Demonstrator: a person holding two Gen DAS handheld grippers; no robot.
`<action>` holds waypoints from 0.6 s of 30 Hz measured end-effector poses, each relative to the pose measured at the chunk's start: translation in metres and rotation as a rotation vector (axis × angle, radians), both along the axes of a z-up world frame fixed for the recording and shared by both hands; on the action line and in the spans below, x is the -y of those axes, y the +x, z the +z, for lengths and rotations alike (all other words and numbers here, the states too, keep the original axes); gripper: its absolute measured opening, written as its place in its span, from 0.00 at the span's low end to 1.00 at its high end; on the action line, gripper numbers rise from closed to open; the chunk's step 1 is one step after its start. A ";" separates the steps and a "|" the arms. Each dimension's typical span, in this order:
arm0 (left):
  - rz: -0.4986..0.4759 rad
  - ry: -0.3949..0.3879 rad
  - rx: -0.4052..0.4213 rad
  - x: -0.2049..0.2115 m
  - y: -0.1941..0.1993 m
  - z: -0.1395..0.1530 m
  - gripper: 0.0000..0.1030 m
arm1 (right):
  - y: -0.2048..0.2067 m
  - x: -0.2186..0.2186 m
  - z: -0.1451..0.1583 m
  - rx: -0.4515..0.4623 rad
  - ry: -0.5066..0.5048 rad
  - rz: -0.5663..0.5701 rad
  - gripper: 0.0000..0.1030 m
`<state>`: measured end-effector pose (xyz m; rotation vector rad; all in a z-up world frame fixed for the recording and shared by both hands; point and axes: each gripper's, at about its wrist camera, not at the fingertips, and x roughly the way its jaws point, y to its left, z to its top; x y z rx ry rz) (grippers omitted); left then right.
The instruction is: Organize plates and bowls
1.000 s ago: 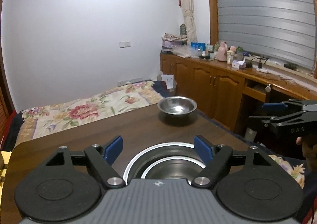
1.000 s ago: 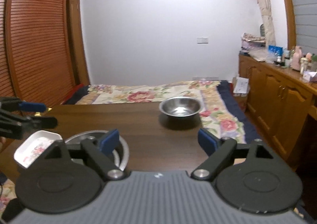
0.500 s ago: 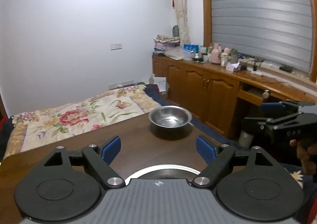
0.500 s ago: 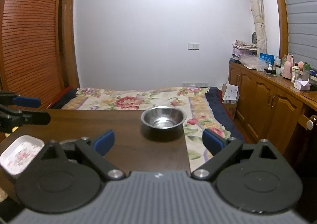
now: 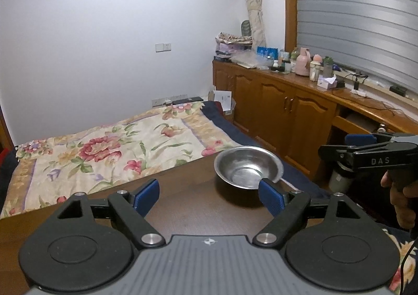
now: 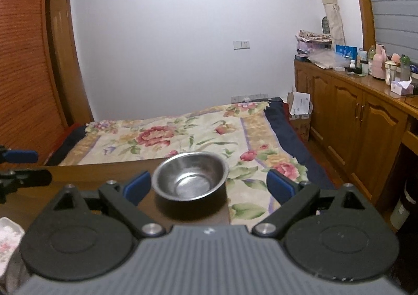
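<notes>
I see a round, shiny stainless-steel bowl (image 6: 190, 176) sitting upright near the far corner of the dark brown wooden table (image 5: 196, 212). My right gripper (image 6: 209, 186) stands spread wide, empty, bowl at twelve o'clock. My left gripper (image 5: 209, 197) gapes wide too, empty, bowl at one o'clock.

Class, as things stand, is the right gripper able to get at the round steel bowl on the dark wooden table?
Probably yes: the right gripper stands open with the round steel bowl straight ahead, and nothing lies between them on the dark wooden table.
</notes>
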<state>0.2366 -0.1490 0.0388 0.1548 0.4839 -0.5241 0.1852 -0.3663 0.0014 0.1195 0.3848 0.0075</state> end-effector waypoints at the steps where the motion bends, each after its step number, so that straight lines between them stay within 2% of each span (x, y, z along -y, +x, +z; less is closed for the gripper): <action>1: 0.002 0.004 -0.003 0.002 0.006 -0.001 0.83 | 0.006 0.001 -0.001 -0.004 -0.001 0.004 0.92; 11: 0.008 0.057 -0.050 0.026 0.052 -0.016 0.82 | 0.050 0.010 -0.018 -0.063 0.003 0.028 0.92; 14: -0.002 0.086 -0.054 0.032 0.063 -0.019 0.82 | 0.060 0.013 -0.022 -0.088 -0.001 0.043 0.88; 18: -0.020 0.105 -0.069 0.040 0.077 -0.026 0.82 | 0.071 0.018 -0.029 -0.107 0.034 0.047 0.87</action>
